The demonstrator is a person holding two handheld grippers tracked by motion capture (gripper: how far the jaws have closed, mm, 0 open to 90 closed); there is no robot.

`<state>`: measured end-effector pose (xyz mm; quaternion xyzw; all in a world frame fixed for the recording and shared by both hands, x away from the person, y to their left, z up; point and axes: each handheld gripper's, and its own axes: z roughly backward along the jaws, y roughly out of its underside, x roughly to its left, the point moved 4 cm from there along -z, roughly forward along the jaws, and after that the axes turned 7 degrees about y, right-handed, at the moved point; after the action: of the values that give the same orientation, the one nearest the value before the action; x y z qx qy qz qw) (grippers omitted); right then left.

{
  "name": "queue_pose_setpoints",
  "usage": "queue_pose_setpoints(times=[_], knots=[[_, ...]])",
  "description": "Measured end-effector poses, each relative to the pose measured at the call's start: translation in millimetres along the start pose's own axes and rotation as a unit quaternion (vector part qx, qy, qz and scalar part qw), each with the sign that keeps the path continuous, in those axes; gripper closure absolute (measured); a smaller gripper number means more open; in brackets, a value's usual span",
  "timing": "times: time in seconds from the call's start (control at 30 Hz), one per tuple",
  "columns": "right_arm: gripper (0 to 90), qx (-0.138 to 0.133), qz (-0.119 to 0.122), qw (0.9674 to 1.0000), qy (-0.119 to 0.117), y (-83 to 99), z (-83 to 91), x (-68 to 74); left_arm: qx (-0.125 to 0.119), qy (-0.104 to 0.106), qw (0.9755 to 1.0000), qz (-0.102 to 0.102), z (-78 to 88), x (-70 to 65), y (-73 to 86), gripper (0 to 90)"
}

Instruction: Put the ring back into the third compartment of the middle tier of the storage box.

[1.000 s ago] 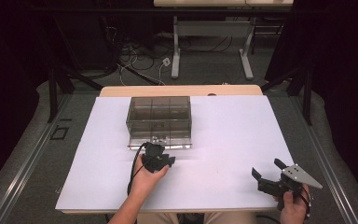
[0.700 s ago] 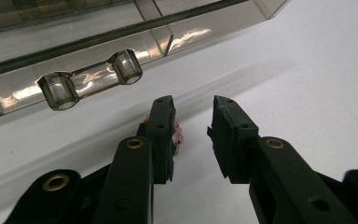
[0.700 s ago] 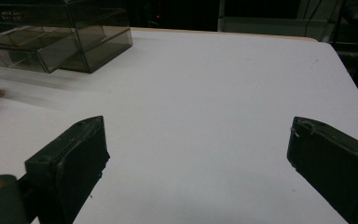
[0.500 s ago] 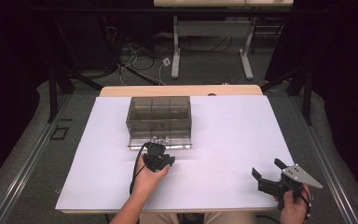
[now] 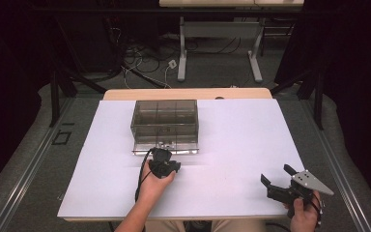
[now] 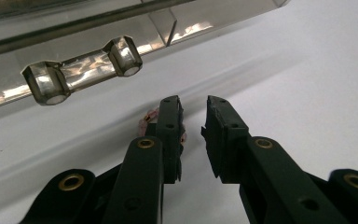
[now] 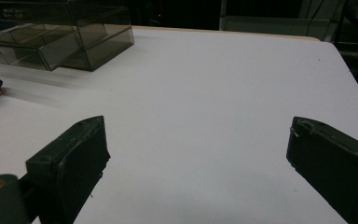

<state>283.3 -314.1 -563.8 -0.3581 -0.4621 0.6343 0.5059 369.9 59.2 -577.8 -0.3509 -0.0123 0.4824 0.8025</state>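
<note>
At the left tool [image 6: 192, 105], two matte black jaws with brass-coloured rivets, drawn near each other after just closing further, with a narrow strip of bare white surface between the pads and nothing pressed there. Against the inner and outer side of one jaw, a small pinkish-orange thing [image 6: 145, 122], thin and partly hidden behind that jaw, too small to make out further; lying on the table just in front of the box, near the middle of the table. Just beyond the jaw tips, a clear handle [image 6: 86, 70] of two faceted posts joined by a glossy bar, fixed to the front of a smoky see-through plastic box [image 5: 164, 118] with drawers and inner dividers, rectangular, standing left of centre toward the far edge. Behind the tool, a black cable [image 5: 140, 181] looping back beside the left hand [image 5: 154, 186]. Near the right front corner, well apart from the box, the right tool [image 5: 276, 175] held above the table with blunt black jaws spread wide and empty, a grey three-cornered plate [image 5: 311, 182] on top. Under everything, a smooth white matte table [image 5: 241, 140] with a pale wooden strip [image 5: 188, 93] along its far edge. Farther off, grey floor with tangled cables [image 5: 140, 58] and pale metal legs [image 5: 256, 53] of another table.
</note>
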Motion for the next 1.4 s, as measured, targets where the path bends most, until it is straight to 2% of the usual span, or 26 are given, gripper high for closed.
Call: queue_pose_setpoints(times=[0.6,0.67,0.93,1.1,1.3,1.37,1.4], knots=[[4.9,0.003,-0.003,1.0000,-0.004,1.3,-1.2,0.8,-0.002,-0.009,1.0000,-0.002,-1.9,1.9,2.3,82.2],[5.0,0.004,-0.003,1.0000,-0.004,1.5,-1.2,1.0,-0.004,-0.006,1.0000,0.003,-2.2,2.1,2.4,82.6],[4.9,0.005,-0.003,1.0000,-0.002,1.8,-1.1,0.6,-0.003,-0.013,0.9999,-0.011,-2.1,2.6,3.5,84.5],[5.0,0.007,-0.002,1.0000,0.000,2.6,-1.8,-0.4,-0.005,-0.015,0.9998,-0.014,-2.4,2.4,3.9,85.5],[5.0,0.007,-0.002,1.0000,-0.001,2.7,-1.8,-0.3,-0.009,-0.008,0.9999,-0.006,-2.3,3.9,4.2,86.3],[5.0,0.008,-0.003,1.0000,-0.003,3.0,-1.9,-0.1,-0.007,-0.005,0.9999,-0.012,-1.6,4.7,4.2,86.9],[5.0,-0.011,-0.007,0.9999,0.002,2.6,-5.2,0.4,-0.010,-0.006,0.9999,-0.010,-1.9,4.0,4.4,86.9]])
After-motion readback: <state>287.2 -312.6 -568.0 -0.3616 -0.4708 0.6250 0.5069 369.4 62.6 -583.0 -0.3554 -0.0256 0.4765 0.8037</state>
